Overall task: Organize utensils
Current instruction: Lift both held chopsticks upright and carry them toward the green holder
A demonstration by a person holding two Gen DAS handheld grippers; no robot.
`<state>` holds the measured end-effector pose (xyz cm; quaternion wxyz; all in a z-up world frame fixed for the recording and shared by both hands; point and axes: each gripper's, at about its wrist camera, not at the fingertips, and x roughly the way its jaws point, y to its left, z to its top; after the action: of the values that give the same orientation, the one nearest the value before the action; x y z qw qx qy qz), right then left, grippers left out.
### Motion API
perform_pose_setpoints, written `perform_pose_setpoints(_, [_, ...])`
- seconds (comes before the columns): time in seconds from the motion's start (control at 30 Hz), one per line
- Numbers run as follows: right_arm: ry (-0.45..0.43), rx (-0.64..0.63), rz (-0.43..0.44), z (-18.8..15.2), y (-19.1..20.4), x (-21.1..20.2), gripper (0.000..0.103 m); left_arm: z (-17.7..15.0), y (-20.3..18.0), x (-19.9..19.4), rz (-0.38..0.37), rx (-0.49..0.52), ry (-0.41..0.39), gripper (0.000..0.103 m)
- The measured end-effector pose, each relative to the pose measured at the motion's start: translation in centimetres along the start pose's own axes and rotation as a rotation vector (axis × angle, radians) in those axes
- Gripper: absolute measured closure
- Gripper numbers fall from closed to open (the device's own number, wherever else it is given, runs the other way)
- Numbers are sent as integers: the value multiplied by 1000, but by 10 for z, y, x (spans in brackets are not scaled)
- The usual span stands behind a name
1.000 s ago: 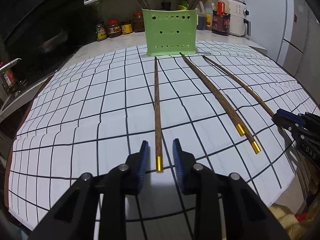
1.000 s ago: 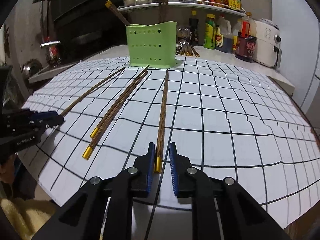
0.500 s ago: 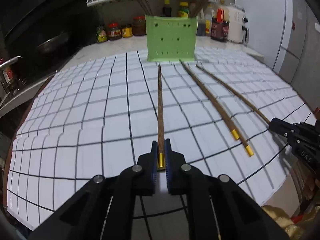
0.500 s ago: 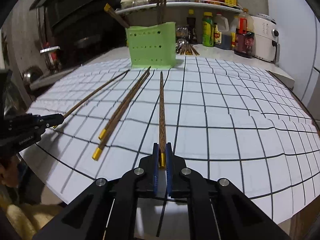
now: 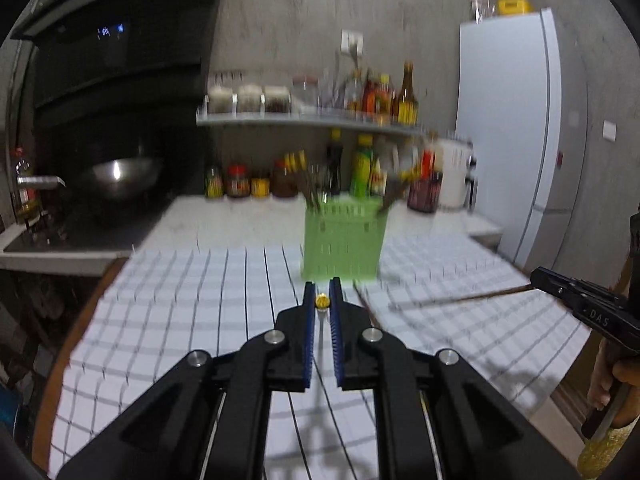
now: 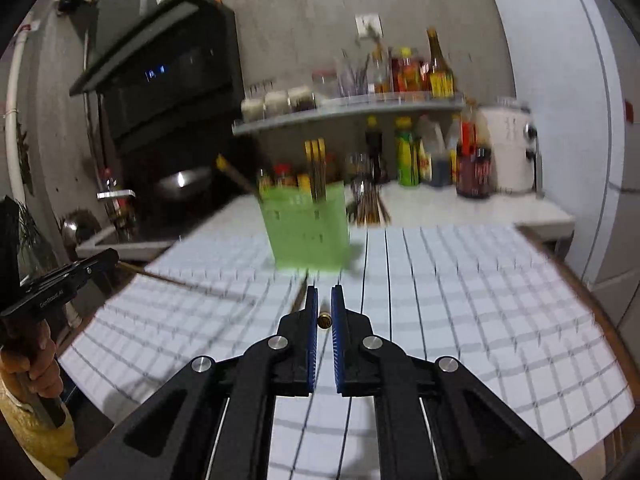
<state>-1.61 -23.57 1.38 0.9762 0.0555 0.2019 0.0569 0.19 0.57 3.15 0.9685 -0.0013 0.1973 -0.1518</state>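
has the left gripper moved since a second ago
Yes. The left gripper, shut on a chopstick, has lifted: the green utensil holder now sits lower in its view.

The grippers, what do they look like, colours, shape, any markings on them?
Both the left gripper and right gripper are matte black linkages with silver rivets at the pivots. Their jaws carry ribbed blue pads. White lettering is printed on each gripper's side as seen from the other camera; it is too blurred to read surely. A yellow fuzzy cuff shows by the hand on the left gripper's handle.
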Motion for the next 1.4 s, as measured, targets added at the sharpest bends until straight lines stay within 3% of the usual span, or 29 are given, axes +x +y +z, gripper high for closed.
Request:
perform_pose_setpoints(0.13, [-43, -16, -11, 26, 5, -4, 96, 17, -1, -7, 3, -2, -62, 96])
perform_pose_setpoints(0.43, [-70, -51, -24, 61, 13, 0, 96, 37, 5, -15, -3, -20, -119, 96])
perform_pose_setpoints(1.07, [-61, -115, -52, 67, 28, 11, 96, 34, 9, -8, 30, 18, -126, 96])
perform_pose_setpoints(1.3, [-15, -109, -32, 56, 27, 25, 96, 28, 10, -6, 50, 26, -74, 95])
perform_pose_setpoints(1.4, [27, -101, -29, 45, 25, 37, 96, 16, 15, 10, 24, -4, 21, 95])
